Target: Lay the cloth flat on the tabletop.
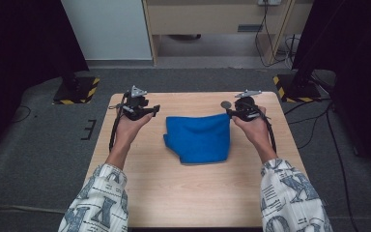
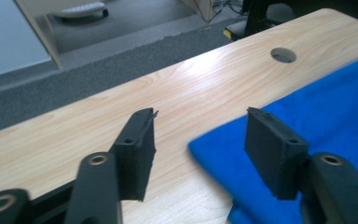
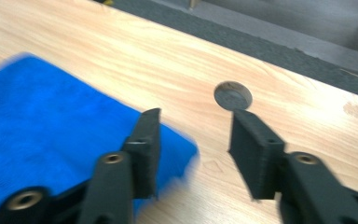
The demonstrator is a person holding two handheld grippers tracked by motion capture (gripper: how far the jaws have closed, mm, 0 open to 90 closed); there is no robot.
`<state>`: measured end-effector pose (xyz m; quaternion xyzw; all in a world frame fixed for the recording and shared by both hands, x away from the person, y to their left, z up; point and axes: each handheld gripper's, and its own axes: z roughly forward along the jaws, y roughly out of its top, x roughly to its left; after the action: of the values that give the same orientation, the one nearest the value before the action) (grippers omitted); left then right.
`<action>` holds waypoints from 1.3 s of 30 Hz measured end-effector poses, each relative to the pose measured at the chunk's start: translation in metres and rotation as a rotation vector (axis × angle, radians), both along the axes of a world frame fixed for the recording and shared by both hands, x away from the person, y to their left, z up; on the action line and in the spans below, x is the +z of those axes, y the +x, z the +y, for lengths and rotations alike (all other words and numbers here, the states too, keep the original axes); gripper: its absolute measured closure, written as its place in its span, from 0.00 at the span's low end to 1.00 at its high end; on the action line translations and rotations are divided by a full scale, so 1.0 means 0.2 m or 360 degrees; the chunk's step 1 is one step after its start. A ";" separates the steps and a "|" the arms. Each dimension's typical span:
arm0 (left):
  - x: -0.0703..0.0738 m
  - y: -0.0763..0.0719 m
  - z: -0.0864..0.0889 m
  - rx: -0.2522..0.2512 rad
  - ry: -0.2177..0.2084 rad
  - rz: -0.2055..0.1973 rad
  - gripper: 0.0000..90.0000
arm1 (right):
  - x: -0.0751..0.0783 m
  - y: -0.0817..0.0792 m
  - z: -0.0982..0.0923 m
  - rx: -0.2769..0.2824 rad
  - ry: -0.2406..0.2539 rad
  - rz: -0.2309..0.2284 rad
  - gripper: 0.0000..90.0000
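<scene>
A folded blue cloth (image 1: 198, 137) lies in the middle of the wooden table (image 1: 174, 193). My left gripper (image 1: 150, 112) hovers just left of the cloth's far left corner, jaws open. In the left gripper view that gripper (image 2: 200, 119) has the cloth's corner (image 2: 326, 102) low between and right of its jaws, with no pad touching it. My right gripper (image 1: 230, 112) sits at the cloth's far right corner, also open. In the right gripper view the gripper (image 3: 196, 119) straddles the corner of the blurred cloth (image 3: 51, 121) above it.
A round cable hole (image 1: 226, 104) pierces the table near the far right edge, close to the right gripper. Stand bases striped yellow and black rest on the floor at the back left (image 1: 75, 89) and back right (image 1: 294, 87). Cables trail on the floor to the right.
</scene>
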<state>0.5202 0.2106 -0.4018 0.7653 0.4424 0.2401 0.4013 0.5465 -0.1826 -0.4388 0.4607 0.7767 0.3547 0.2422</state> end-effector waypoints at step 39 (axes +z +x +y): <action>-0.34 -0.30 0.06 -0.0132 0.0068 0.0066 0.56 | -0.16 -0.53 -0.09 0.0184 0.0077 0.0017 0.70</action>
<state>0.4593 0.2218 -0.4698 0.7961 0.4133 0.2169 0.3851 0.4413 -0.1999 -0.4714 0.4227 0.7945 0.3842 0.2060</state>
